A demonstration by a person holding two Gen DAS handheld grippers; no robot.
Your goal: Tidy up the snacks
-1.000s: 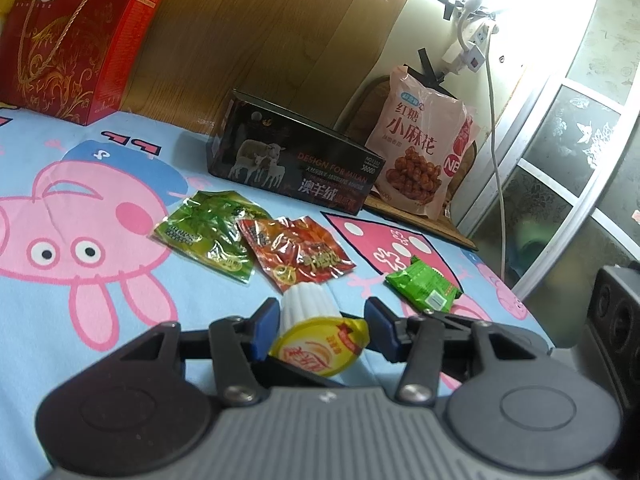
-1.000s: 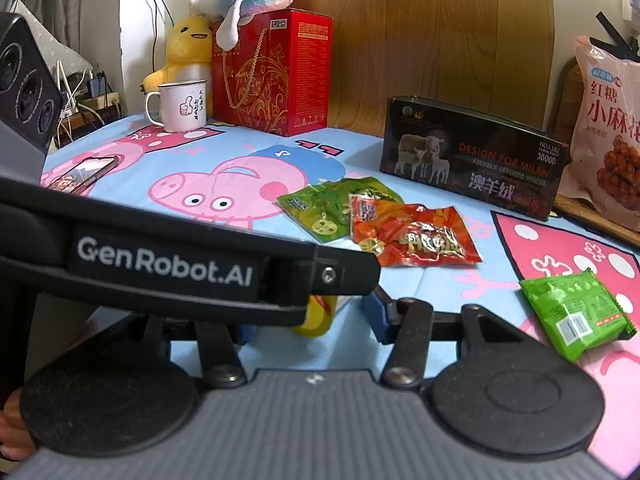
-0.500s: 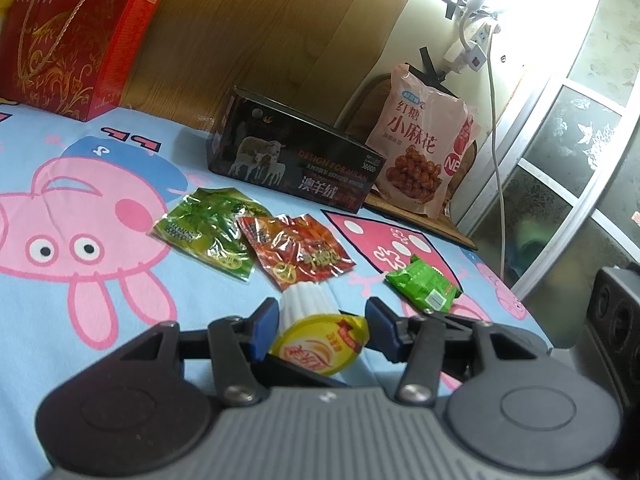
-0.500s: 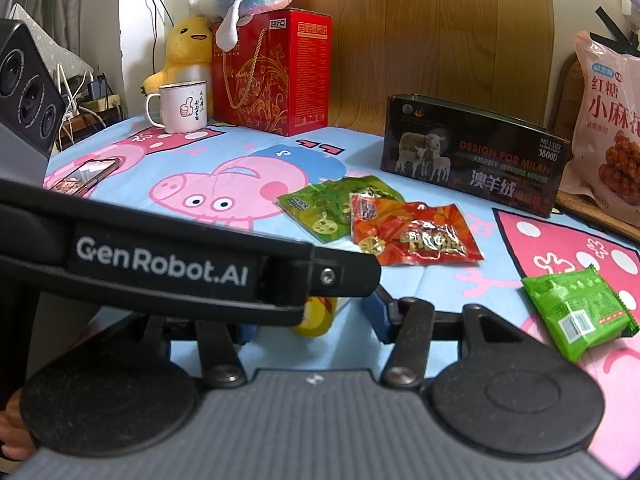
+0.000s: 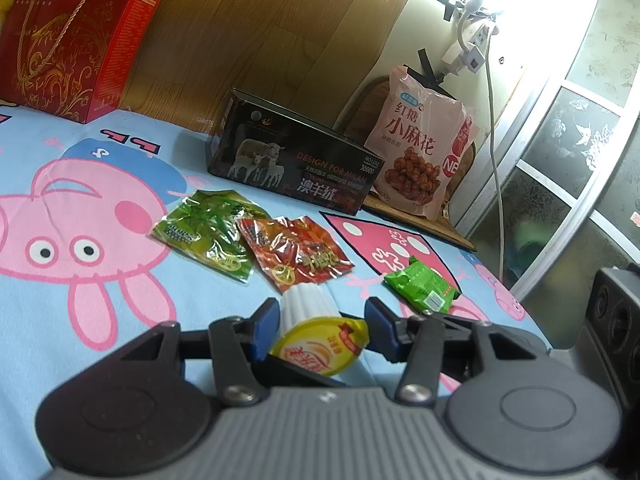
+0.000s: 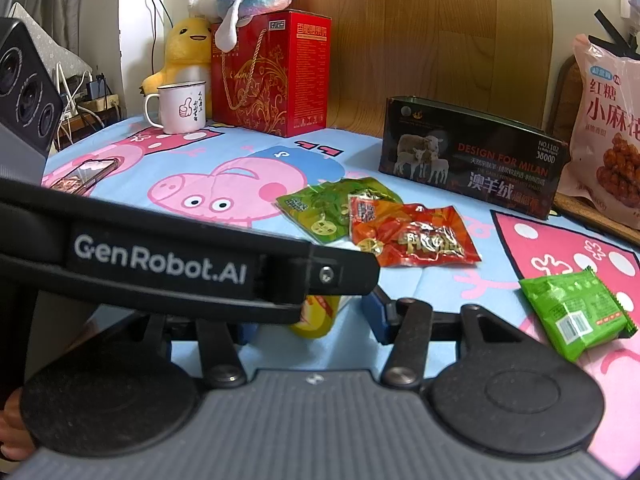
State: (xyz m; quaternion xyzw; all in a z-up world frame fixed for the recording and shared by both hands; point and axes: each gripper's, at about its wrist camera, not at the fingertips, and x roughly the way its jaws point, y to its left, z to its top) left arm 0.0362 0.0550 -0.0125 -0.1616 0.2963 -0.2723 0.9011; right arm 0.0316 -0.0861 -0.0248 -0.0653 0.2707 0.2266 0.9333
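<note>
Between your left gripper's [image 5: 322,322] fingers sits a yellow-lidded jelly cup [image 5: 318,340], left pad touching. Your right gripper [image 6: 310,316] looks open; I cannot tell if it grips.

Cup [image 5: 316,336] lying between left gripper [image 5: 322,322] jaws. Two packets [image 5: 256,244] overlapping just ahead. Small packet [image 5: 420,289] sitting ahead-right. Box [image 5: 294,168] standing behind packets, bag [image 5: 422,148] leaning right of box.
</note>
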